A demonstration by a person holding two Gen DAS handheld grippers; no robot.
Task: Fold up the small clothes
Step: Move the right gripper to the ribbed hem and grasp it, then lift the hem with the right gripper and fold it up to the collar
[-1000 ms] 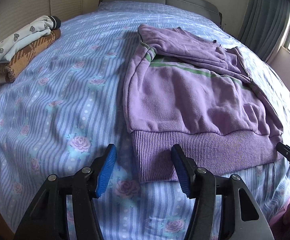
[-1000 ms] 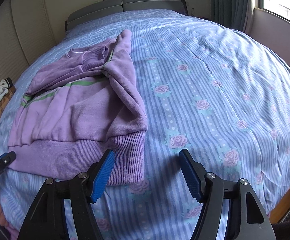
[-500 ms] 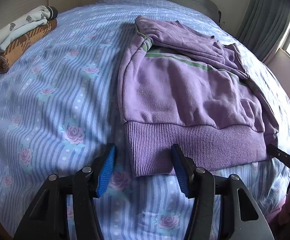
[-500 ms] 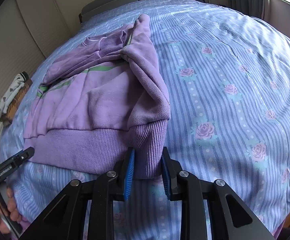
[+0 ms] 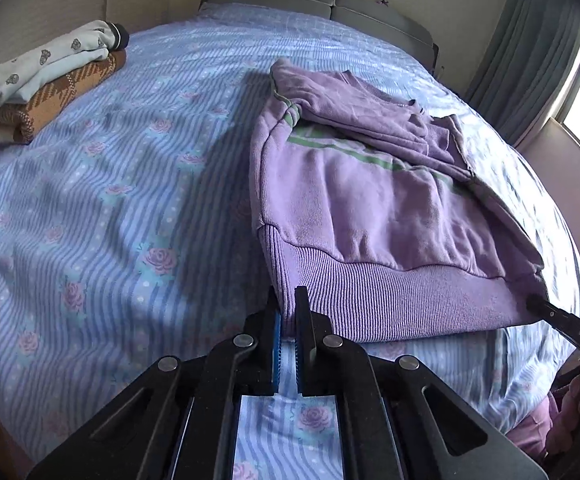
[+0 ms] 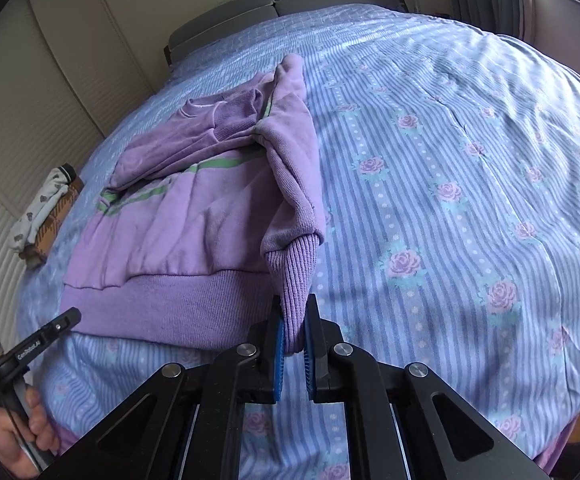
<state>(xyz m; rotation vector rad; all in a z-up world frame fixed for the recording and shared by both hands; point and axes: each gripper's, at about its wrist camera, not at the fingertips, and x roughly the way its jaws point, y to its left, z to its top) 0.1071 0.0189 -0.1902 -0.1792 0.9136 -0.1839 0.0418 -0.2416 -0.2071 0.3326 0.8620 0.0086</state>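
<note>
A purple sweatshirt [image 5: 370, 208] with green chest stripes lies on the bed, sleeves folded across its body. My left gripper [image 5: 286, 312] is shut on the left corner of its ribbed hem [image 5: 390, 300]. In the right wrist view the same purple sweatshirt [image 6: 194, 224] shows, and my right gripper [image 6: 293, 328] is shut on the hem's right corner, which rises off the sheet. Each gripper's tip shows at the edge of the other's view: the right one [image 5: 538, 304] and the left one [image 6: 72, 316], held by a hand [image 6: 22, 432].
The blue striped floral bedsheet [image 5: 130, 200] covers the bed. A stack of folded clothes [image 5: 46, 80] sits at the far left near the wall. A grey headboard [image 5: 322, 0] is at the back, curtains and a window at the right.
Both grippers went from open to shut on the hem corners, the right one first. The hem's corners have lifted slightly off the sheet.
</note>
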